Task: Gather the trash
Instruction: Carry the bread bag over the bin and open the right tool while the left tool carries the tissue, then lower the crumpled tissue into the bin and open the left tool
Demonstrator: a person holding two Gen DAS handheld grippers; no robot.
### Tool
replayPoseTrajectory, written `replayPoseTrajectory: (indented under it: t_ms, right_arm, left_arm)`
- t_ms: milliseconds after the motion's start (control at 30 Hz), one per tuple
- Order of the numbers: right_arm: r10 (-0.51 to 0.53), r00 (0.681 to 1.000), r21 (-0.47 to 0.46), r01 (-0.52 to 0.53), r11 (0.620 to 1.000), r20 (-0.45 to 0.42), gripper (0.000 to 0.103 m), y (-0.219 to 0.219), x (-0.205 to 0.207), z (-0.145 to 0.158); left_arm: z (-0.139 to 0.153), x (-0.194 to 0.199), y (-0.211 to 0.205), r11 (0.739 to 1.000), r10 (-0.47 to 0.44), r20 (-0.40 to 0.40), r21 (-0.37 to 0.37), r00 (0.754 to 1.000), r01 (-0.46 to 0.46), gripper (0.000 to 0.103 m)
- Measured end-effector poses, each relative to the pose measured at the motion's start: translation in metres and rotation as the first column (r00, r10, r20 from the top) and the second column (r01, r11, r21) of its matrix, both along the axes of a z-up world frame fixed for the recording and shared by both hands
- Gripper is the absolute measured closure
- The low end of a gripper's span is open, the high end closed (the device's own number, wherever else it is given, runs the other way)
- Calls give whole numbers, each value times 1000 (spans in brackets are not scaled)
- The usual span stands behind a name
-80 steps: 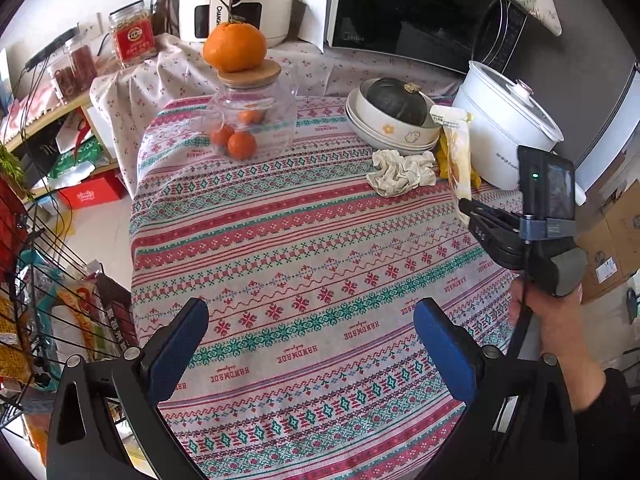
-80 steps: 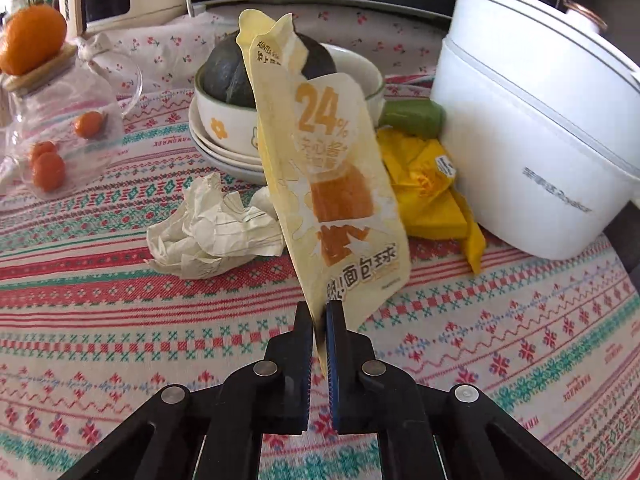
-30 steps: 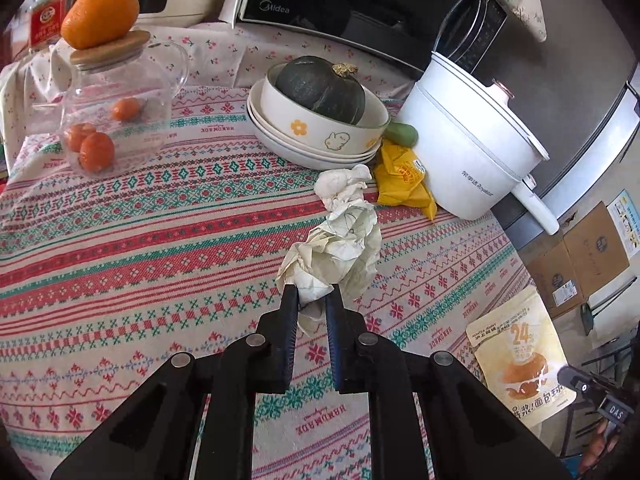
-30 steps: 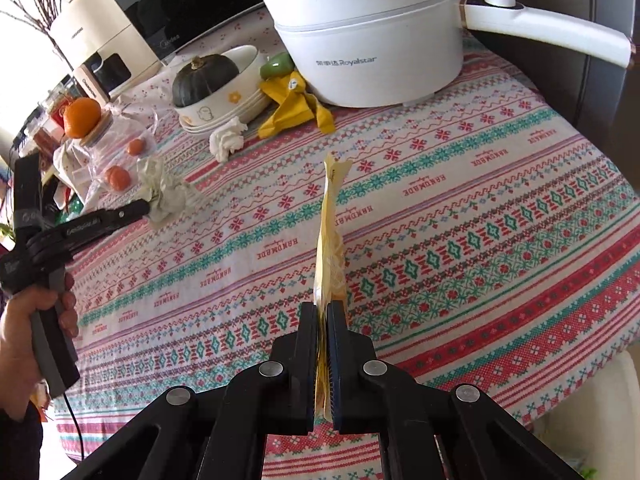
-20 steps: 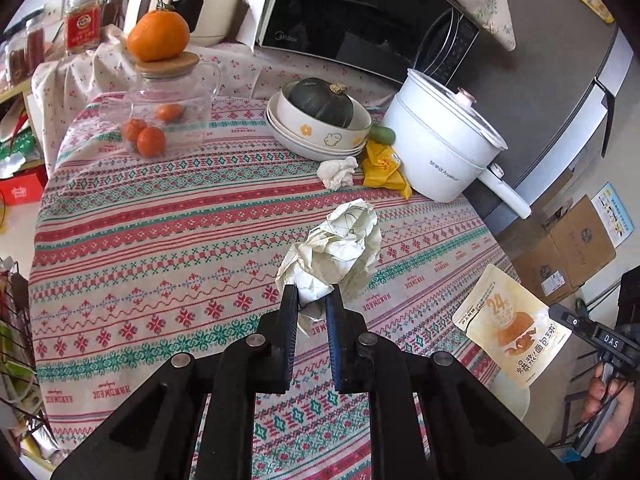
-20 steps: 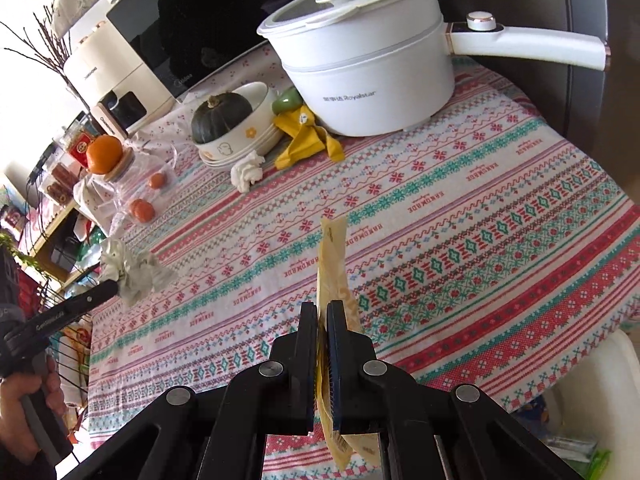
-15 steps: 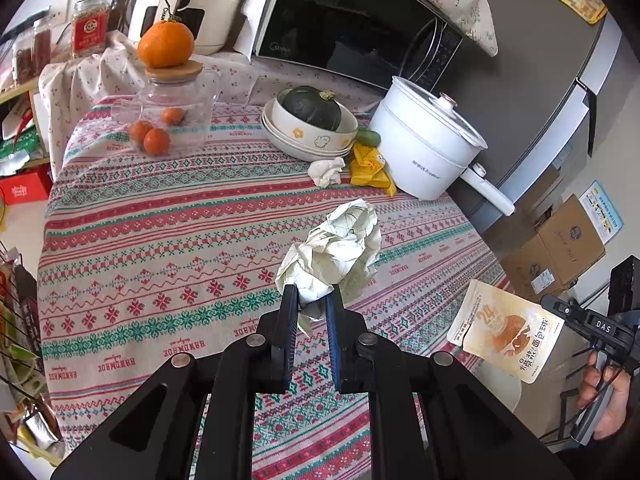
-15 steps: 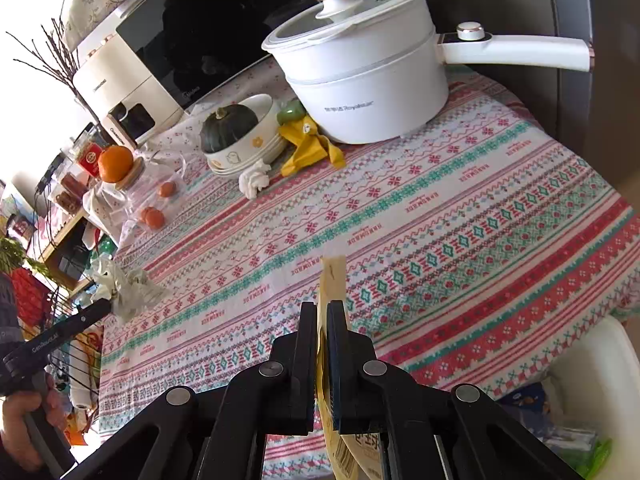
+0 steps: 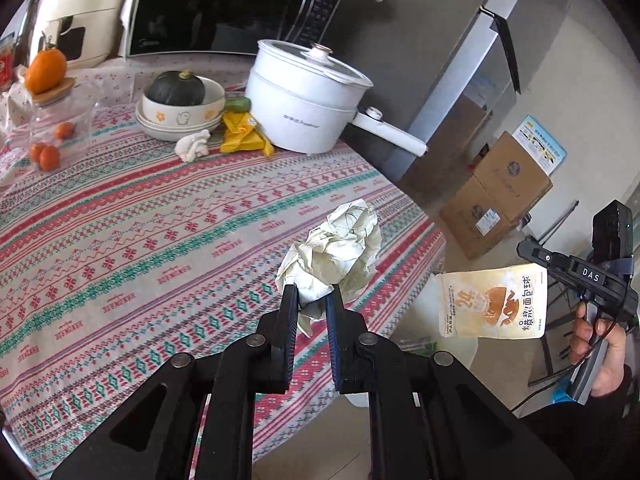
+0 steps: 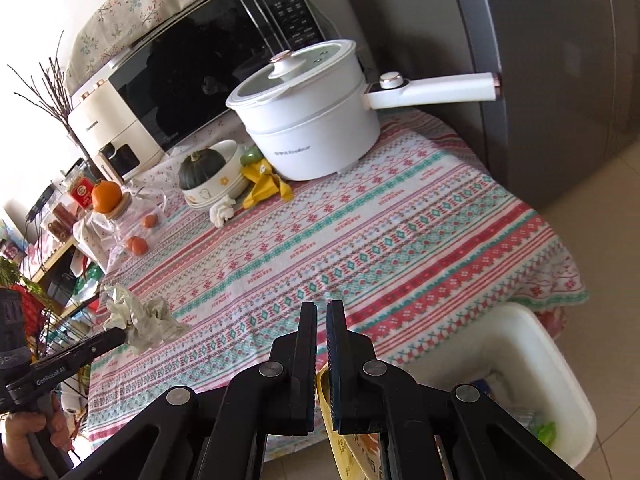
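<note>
My left gripper (image 9: 311,298) is shut on a crumpled white paper ball (image 9: 336,256), held above the table's near right edge. My right gripper (image 10: 322,312) has its jaws slightly parted; the yellow snack wrapper (image 10: 344,436) hangs below between the fingers, slipping down. In the left wrist view the wrapper (image 9: 492,300) dangles from the right gripper (image 9: 532,256) beside the table, over a white trash bin (image 10: 532,364). A smaller paper wad (image 9: 192,146) and a yellow wrapper (image 9: 242,138) lie by the bowls.
A white electric pot (image 9: 304,100) with a long handle, stacked bowls holding a dark squash (image 9: 176,88), and a glass jar with oranges (image 9: 48,120) stand at the table's back. A microwave (image 9: 224,4) is behind. Cardboard boxes (image 9: 496,196) sit on the floor at right.
Both grippers moved off toward the table's right edge. The right gripper's jaws opened a little and the snack wrapper slid down between them, above the white bin.
</note>
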State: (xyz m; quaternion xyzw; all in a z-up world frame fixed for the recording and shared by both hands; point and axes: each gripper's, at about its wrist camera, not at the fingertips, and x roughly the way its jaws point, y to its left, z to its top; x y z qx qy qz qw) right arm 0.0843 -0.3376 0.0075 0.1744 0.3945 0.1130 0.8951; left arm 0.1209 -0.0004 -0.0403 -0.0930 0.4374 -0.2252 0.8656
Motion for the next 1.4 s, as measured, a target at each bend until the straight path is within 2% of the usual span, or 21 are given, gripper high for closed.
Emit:
replayPoseTrajectory:
  t_ms: [167,333,467,500,533,600,767,1033,1400]
  right_arm:
    - [-48,999,-22,48,999,-7,99,-27,-14,-7]
    - [-94,995,-34,93,995,-38,98,-49,-16,-21]
    - [-119,990,-29,117,993,-79,92,-62,-15,-34]
    - [-126,987,-24,124,992,-102,88,-65,-14,-38]
    - [-137,983,-16,136,991,-122,71,-69,-14,-42]
    - [-164,977,-1,166,986,-139,50,-76,-17,-46]
    - [-186,975,-20,185,983,-125,37,-83,-23,-43]
    - [-189,971,-64,182,981,-145,33,-86,-27,-51]
    - [-200,970,-53,194,980,-137,29,-101,-34,-46]
  left_arm:
    - [-7,-5,-43,997,-80,-17,11,997,81,89]
    - [-15,-7,-68,991,-128,-33,33,991,129,89]
    - [-20,-8,-80,988,-148,-43,44,988,150,89]
    - [-21,-8,-82,987,-153,-45,45,987,155,89]
    - [-21,-9,-83,986,-159,-45,47,986,161,89]
    - [-22,-9,-88,984,-170,-46,50,984,172,89]
    - [-25,-10,-99,979,-194,-50,55,980,197,89]
    - [-34,-16,-130,961,-262,-62,73,963,266,88]
    - [-62,-27,-198,915,-372,-105,122,922,383,88]
